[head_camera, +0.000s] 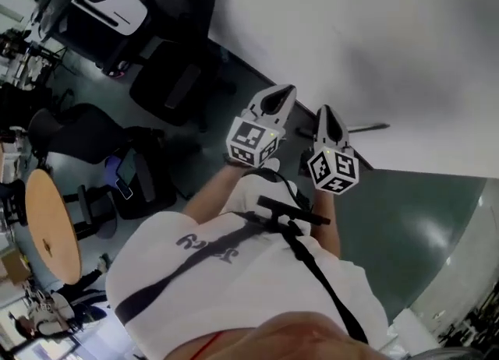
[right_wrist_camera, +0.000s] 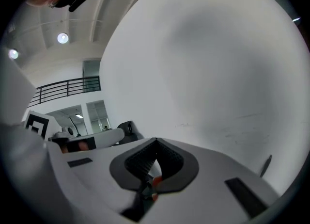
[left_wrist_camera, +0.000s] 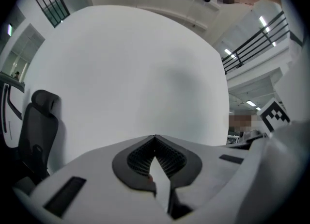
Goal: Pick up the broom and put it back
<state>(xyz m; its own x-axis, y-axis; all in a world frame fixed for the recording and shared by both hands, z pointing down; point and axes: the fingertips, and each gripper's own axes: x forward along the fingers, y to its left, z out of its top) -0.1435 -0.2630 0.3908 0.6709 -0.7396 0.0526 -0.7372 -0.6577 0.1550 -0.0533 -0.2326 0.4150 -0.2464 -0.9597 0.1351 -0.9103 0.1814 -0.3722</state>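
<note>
The step in hand looks like the approach, with nothing gripped yet. The white wall (head_camera: 351,39) fills the far side of the scene, and both gripper views show little else. The dark floor (head_camera: 421,218) runs along its foot. Black office chairs (head_camera: 175,54) stand well off to the left, clear of the way.

The left tongs (head_camera: 281,97) and the right tongs (head_camera: 326,117) are held side by side in front of the person's chest. Both point at the wall, both are pressed together at the tips, and both are empty.

A thin dark rod (head_camera: 368,127) shows low against the wall, just right of the right tongs. It may be the broom's handle. If so, the tongs should be opened before they get there. One pair should then close squarely across the shaft, and the other pair should steady it further along.

No broom head shows in any view. The rod is too slim to name for certain, and the right gripper view catches only a dark sliver at its lower right edge. The place where the broom belongs is also out of sight.
</note>
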